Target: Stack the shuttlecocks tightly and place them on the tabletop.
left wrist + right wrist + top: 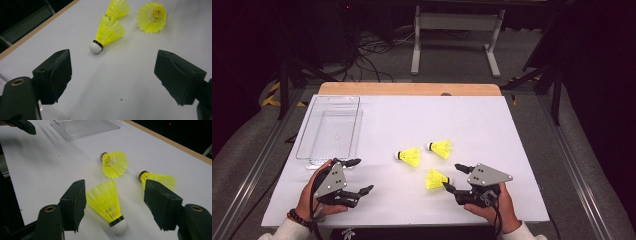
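Three yellow shuttlecocks lie on the white table top (412, 120). The nearest shuttlecock (436, 179) (106, 200) lies on its side with its white cork toward me, between the jaws of my right gripper (452, 176) (115, 186). Those jaws stand open; the left one is close beside the skirt and the right one is clear of it. The middle shuttlecock (409, 156) (108, 32) (115, 165) lies ahead of my left gripper (363, 175) (113, 60), which is open and holds nothing. The third shuttlecock (440, 148) (118, 8) (157, 180) lies farther back.
A clear plastic tray (332, 130) (82, 127) stands on the table at the back left, just beyond my left hand. A wooden edge (412, 89) runs along the far side of the table. Table legs and cables lie on the floor behind.
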A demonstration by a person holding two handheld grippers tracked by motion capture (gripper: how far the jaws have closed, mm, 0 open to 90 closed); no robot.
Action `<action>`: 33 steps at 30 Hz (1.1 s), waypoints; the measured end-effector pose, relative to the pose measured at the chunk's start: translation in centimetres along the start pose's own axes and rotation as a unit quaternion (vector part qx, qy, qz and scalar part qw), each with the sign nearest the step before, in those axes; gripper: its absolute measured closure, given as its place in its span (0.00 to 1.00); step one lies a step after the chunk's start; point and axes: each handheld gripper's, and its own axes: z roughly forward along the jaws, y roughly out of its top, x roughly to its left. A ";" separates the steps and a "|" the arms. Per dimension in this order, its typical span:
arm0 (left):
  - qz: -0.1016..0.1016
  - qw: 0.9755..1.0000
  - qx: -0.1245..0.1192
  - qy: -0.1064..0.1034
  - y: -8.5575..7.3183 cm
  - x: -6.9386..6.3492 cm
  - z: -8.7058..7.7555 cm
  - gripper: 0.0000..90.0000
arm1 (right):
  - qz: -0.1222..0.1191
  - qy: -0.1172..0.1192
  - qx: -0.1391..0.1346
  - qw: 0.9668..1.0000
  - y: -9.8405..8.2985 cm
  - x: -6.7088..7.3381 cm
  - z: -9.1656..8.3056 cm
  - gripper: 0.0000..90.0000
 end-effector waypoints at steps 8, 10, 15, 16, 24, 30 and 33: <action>-0.025 1.000 0.003 0.004 -1.6 -0.2 -0.8 0.16 | 0.003 -0.004 -0.002 1.000 -0.2 -0.2 0.2 0.40; -0.030 1.000 0.001 0.006 -1.9 -0.3 -1.1 0.15 | 0.004 -0.007 -0.004 1.000 -0.3 -0.4 0.2 0.40; -0.041 0.999 0.002 0.009 -2.4 -0.7 -1.7 0.14 | 0.006 -0.019 0.000 1.000 -0.6 -1.1 0.4 0.43; -0.045 0.999 0.001 0.010 -2.5 -0.7 -1.7 0.13 | 0.011 -0.020 0.001 1.000 -0.6 -1.3 0.5 0.43; -0.055 0.998 0.019 0.018 -3.7 -1.2 -2.5 0.12 | 0.030 -0.030 0.010 0.999 -0.4 -3.0 2.2 0.54; -0.069 0.997 0.023 0.026 -4.5 -1.2 -3.2 0.11 | 0.037 -0.025 0.030 0.999 -0.4 -4.0 3.6 0.55; -0.075 0.997 0.017 0.028 -4.6 -1.2 -3.4 0.11 | 0.043 -0.021 0.040 0.998 -0.4 -4.7 4.3 0.56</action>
